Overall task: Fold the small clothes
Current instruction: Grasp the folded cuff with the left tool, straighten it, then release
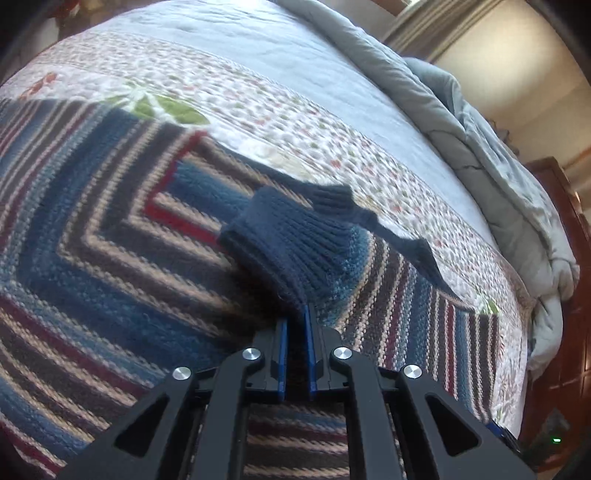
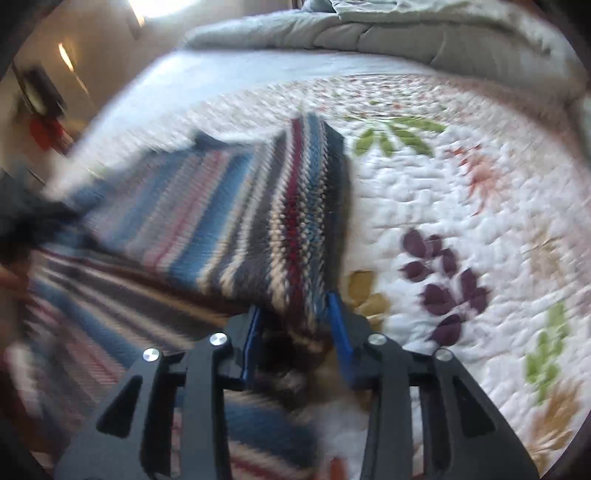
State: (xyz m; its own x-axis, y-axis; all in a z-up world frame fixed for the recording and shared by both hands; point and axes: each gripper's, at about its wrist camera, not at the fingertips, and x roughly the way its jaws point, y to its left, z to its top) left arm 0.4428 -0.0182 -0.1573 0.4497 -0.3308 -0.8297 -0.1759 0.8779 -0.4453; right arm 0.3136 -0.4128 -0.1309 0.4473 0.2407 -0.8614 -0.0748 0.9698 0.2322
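A striped knit sweater (image 1: 110, 236) in blue, grey, cream and red lies on the quilted bed. My left gripper (image 1: 295, 317) is shut on its dark blue ribbed cuff (image 1: 291, 240), holding the sleeve over the sweater body. My right gripper (image 2: 295, 314) is shut on a lifted striped part of the sweater (image 2: 236, 221), raised above the rest of the garment; this view is blurred by motion.
The white quilt (image 2: 461, 221) with leaf prints covers the bed. A rumpled grey comforter (image 1: 461, 122) is bunched along the far side, also in the right wrist view (image 2: 388, 33). A wooden bed frame (image 1: 561, 295) stands at right.
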